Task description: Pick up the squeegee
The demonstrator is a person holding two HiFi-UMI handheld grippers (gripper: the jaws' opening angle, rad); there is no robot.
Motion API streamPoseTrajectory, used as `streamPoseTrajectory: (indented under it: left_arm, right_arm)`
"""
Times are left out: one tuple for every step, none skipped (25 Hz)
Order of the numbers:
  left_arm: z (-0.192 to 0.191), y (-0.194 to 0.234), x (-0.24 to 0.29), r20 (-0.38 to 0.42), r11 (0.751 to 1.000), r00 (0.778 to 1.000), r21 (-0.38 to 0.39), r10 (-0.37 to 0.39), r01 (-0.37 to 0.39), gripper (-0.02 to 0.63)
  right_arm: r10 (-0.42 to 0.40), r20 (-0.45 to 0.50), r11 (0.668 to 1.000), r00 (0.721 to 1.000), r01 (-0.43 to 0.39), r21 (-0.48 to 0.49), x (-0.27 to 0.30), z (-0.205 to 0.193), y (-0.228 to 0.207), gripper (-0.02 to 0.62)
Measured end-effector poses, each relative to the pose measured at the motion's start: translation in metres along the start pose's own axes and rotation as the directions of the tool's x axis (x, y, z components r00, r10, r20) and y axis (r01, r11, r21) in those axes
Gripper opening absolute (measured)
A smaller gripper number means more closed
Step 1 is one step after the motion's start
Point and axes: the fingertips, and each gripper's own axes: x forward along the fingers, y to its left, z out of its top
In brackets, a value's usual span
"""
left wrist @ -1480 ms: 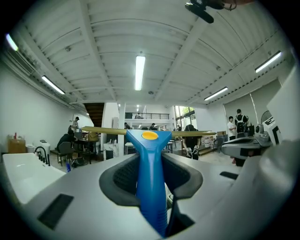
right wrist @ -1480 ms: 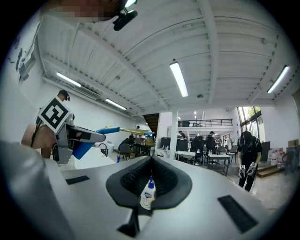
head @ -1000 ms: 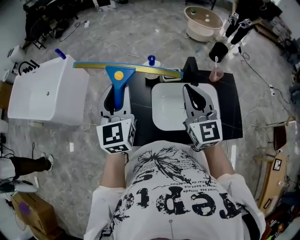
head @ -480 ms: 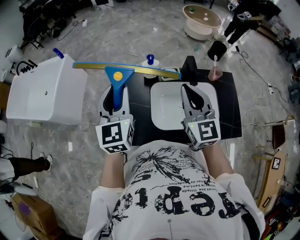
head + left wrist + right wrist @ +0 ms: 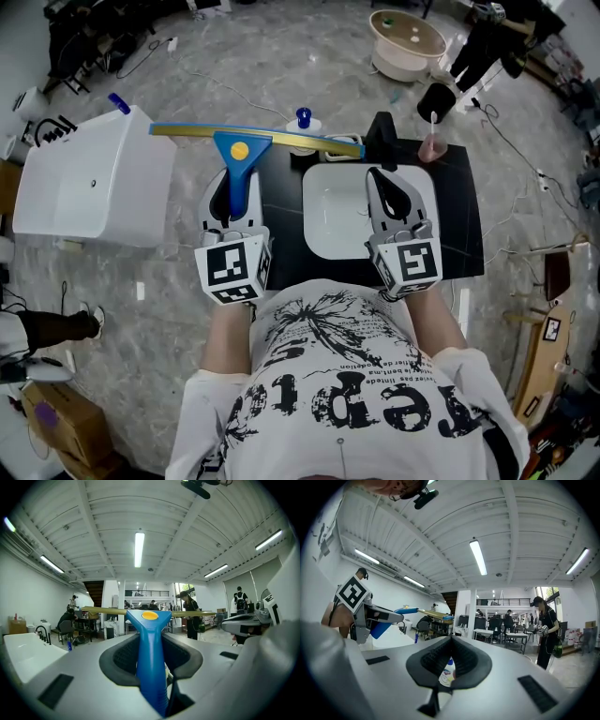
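The left gripper (image 5: 232, 183) has its jaws drawn in narrow around the blue plastic handle of the squeegee with the long yellow blade (image 5: 248, 141), the dark pads pressing the handle from both sides. In the left gripper view the handle runs straight out between the jaws and flares into the head, with a yellow round spot at its centre. The squeegee sits left of centre in the upper half of the head view, clear of the table. Its blade lies across the frame from above the corner of the big white rectangular tub (image 5: 94, 187) at the left to a black upright piece (image 5: 380, 136) at the back of the table.

The right gripper (image 5: 378, 178) is right of centre, over the white rectangular basin (image 5: 328, 225) set in the black tabletop (image 5: 459, 216). Its jaws are brought together at the tips with nothing held. Through the small gap between the pads a white bottle with a blue cap (image 5: 448, 671) shows farther off. A round beige tub (image 5: 408, 42) stands on the grey floor at upper right
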Motion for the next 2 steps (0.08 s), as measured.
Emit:
streamPoseTrajectory:
  left_arm:
    - [-0.0004,0.0000,0.0000,-0.001,1.000,1.000,-0.001,0.000,0.000,0.138]
    - [-0.0008,0.0000,0.0001,-0.002,1.000,1.000,-0.002,0.000,0.000,0.138]
  right_arm:
    - [-0.001,-0.001,1.000,1.000,0.001,-0.001,-0.0002,-0.0005,-0.0001,0.012]
    - [-0.001,-0.002,1.000,1.000,0.001,-0.003,-0.0004,-0.0010,-0.0003,0.012]
